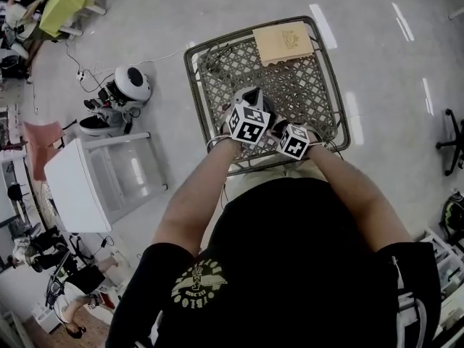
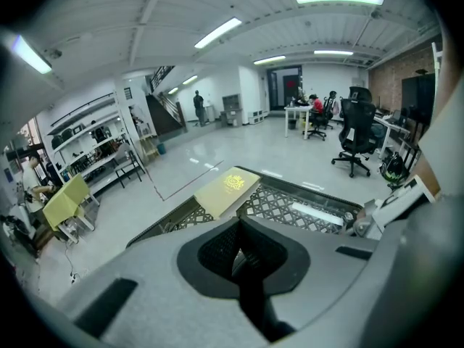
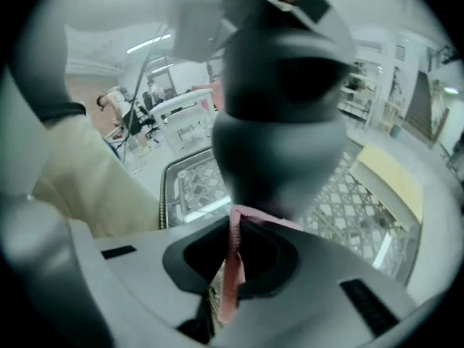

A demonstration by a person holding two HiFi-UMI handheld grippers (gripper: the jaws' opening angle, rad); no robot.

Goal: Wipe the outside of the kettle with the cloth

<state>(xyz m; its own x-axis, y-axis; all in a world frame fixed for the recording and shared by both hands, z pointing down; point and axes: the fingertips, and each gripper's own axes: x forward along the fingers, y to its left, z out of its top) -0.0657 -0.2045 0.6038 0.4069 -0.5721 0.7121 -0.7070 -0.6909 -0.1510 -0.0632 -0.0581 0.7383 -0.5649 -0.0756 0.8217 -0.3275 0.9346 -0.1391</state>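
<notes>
- Right gripper: jaws drawn nearly together, clamped on a thin pink cloth. A narrow strip runs down between the pads, and its upper edge spreads out sideways just past the fingertips.
- Cloth, handling (judged): soft, light and limp. It is pinched at a fold, so only the small part beyond the tips can do any wiping, and it needs pressing flat against the surface to work.
- Kettle: dark grey with a rounded body, standing right in front of the right gripper. The cloth's spread edge appears to meet its lower wall. I cannot tell whether the base rests on the table.
- Kettle, handling (judged): rigid, smooth and curved, so probably slippery under a wipe and likely to slide or turn. Its weight depends on contents I cannot see. It is best steadied at the handle or top while the cloth works round the wall.
- Left gripper: jaws together, with only a pale sliver between the pads and nothing I can identify held. It points across the table toward the far edge.
- Metal lattice table: both grippers sit close together over the middle of its near edge, and in the head view they largely cover the kettle.
- Tan flat box: at the far edge, well apart from the grippers.
</notes>
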